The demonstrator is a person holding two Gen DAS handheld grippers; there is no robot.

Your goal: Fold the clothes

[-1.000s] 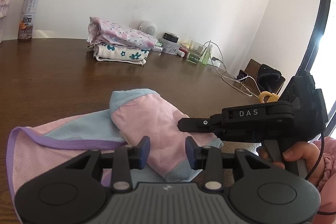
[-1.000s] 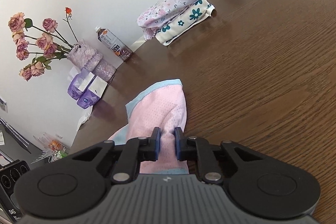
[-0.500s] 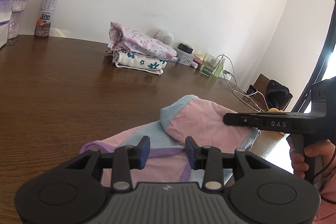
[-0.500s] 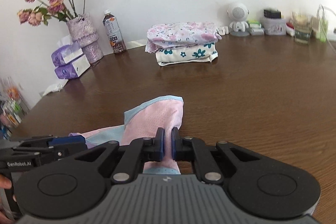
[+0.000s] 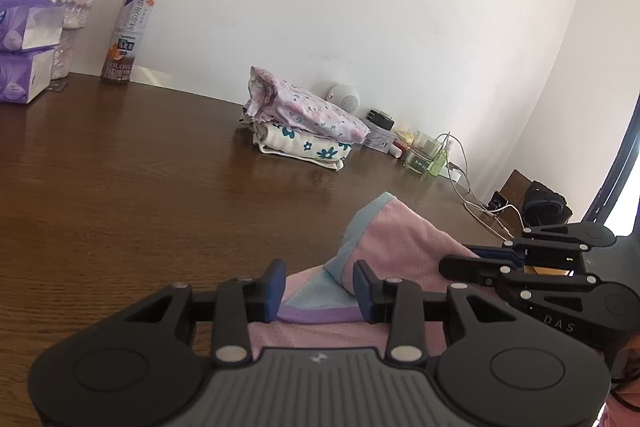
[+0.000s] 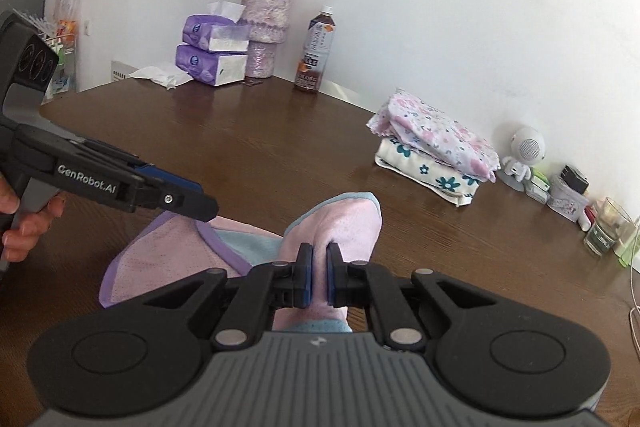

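Note:
A pink garment (image 6: 176, 251) with light blue panels and purple trim lies on the brown table (image 6: 260, 155) near its front edge. My right gripper (image 6: 316, 273) is shut on a folded pink part of it, and shows at the right of the left wrist view (image 5: 460, 263). My left gripper (image 5: 320, 285) is open, its jaws either side of the garment's (image 5: 400, 243) purple-trimmed edge without pinching it. It shows at the left of the right wrist view (image 6: 208, 205), over the cloth.
Two folded floral clothes (image 5: 304, 131) are stacked at the back of the table. A tea bottle (image 5: 128, 31), tissue packs (image 6: 212, 55) and a vase of roses (image 6: 266, 27) stand at the far left. A round speaker (image 6: 526, 151), glass (image 6: 606, 227) and cables (image 5: 476, 203) sit at the right.
Both grippers have swung round, so the views have turned. My left gripper has moved closer over the garment's trimmed edge. My right gripper stays shut on the pink fold.

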